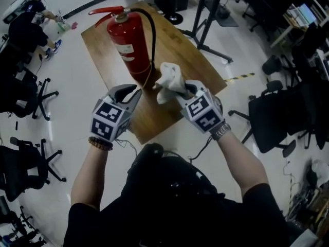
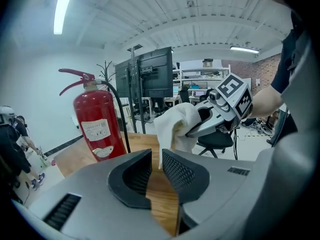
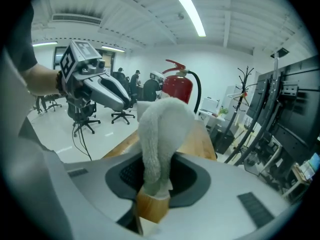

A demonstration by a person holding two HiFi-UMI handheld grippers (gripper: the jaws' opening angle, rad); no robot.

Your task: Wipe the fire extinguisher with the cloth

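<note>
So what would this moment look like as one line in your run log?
right gripper: shut on white cloth | left gripper: shut, empty | fire extinguisher: upright on wooden table

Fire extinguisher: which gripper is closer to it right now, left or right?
Left, likely. The left gripper, shut and empty, sits just in front of the fire extinguisher, near its base; the right gripper, clamping the cloth, is farther off to its right.

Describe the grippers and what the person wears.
The left gripper and right gripper have grey shells, black textured pads and cubes of black-and-white square markers. A bead bracelet on the left wrist, metal watch on the right, short black sleeves.
</note>
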